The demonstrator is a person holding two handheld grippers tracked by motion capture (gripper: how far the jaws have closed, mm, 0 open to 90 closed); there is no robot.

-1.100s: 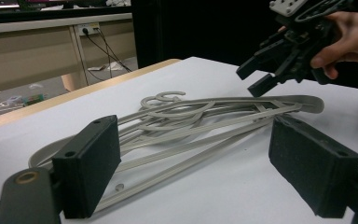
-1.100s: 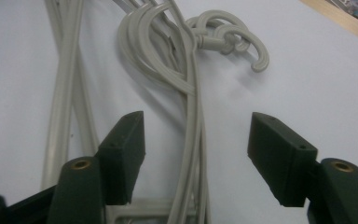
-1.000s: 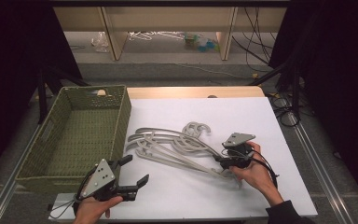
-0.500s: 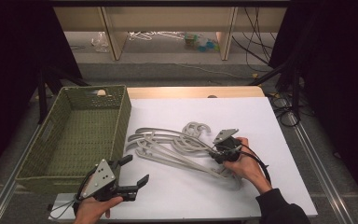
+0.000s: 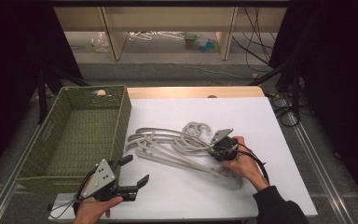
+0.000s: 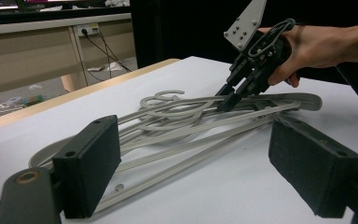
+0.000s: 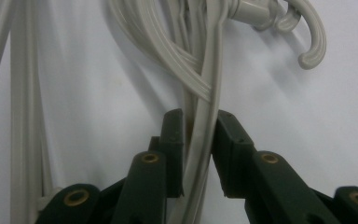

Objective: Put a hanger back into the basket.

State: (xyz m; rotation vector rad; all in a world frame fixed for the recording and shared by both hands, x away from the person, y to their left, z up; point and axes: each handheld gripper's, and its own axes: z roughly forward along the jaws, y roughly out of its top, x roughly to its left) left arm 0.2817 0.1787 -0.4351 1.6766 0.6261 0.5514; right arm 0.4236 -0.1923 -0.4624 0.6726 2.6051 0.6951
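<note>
A heap of several grey plastic hangers (image 5: 168, 144) lies on the white table top (image 5: 247, 116), hooks toward the far right of the pile. My right gripper (image 5: 214, 150) points down at the pile beside the hooks. Its jaws have just been closing, and in the right gripper view the pads (image 7: 173, 140) pinch one hanger arm (image 7: 206, 93) from both sides. The left gripper view shows that gripper (image 6: 227, 99) with its tips on the hangers (image 6: 182, 122). My left gripper (image 5: 136, 169) rests at the table's front left, open, with nothing between its pads (image 6: 91, 161).
A green woven basket (image 5: 121, 119) stands at the left edge of the table, touching the hanger pile's left end. Cables and dark stands run along the right side beyond the table. A shelf with clutter is at the far back.
My right gripper slid left along the pile toward the hooks and dropped slightly, and its jaws narrowed around one hanger arm. The left gripper stayed where it was.
</note>
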